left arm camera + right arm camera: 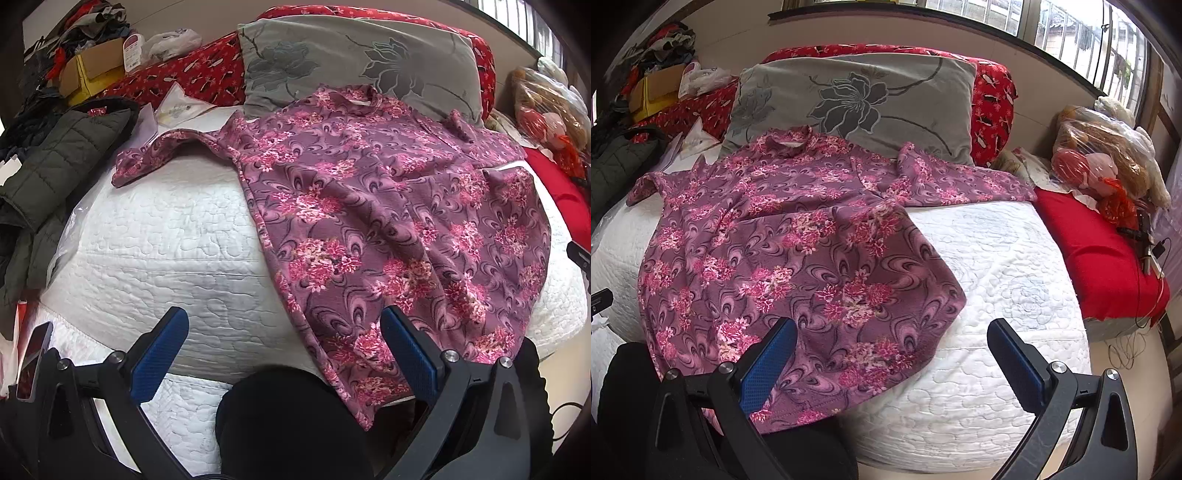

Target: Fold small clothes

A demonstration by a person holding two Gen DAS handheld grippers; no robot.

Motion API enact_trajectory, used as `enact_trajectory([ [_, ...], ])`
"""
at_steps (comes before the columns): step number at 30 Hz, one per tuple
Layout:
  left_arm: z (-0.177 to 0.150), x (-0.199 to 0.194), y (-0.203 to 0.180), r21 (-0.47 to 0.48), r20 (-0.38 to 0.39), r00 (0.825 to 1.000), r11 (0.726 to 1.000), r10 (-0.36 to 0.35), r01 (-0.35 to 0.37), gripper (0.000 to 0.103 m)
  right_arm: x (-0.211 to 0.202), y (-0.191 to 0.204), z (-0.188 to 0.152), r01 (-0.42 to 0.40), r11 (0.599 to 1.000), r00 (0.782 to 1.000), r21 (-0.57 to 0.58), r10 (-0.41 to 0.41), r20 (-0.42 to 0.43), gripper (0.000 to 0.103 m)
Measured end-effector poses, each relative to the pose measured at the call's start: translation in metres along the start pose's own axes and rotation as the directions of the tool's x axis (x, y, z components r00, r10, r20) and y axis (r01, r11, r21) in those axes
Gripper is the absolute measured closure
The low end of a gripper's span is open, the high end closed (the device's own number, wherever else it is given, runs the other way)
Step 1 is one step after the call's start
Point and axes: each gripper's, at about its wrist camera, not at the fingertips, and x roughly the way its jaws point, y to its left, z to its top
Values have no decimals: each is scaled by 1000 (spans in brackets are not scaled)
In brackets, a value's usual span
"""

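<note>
A purple floral top [388, 221] lies spread on a white quilted mattress [166, 236], collar toward the grey pillow, hem hanging over the near edge. It also shows in the right wrist view [783, 258], with one sleeve stretched right and one left. My left gripper [284, 328] is open and empty, hovering near the hem's left corner. My right gripper [892, 343] is open and empty, above the hem's right side; its left finger is over the cloth.
A grey flowered pillow [857, 99] and red cushions lie at the head. A dark padded jacket [44, 177] lies at the left, a red cloth [1097, 251] and bagged toys [1100, 155] at the right. My dark-clad knee [288, 421] is at the near edge.
</note>
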Motion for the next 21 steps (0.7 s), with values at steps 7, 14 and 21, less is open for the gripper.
enact_trajectory([
  [7, 0, -2, -5, 9, -5, 1000, 1000, -1, 1, 0, -3, -9, -3, -6, 1000, 1000, 30, 6, 8, 0],
  [14, 3, -3, -10, 26, -3, 1000, 1000, 1, -1, 0, -4, -12, -4, -10, 999, 1000, 42, 9, 12, 0],
  [21, 5, -1, -15, 40, -13, 1000, 999, 0, 1, 0, -3, -12, -4, -9, 999, 1000, 43, 9, 11, 0],
])
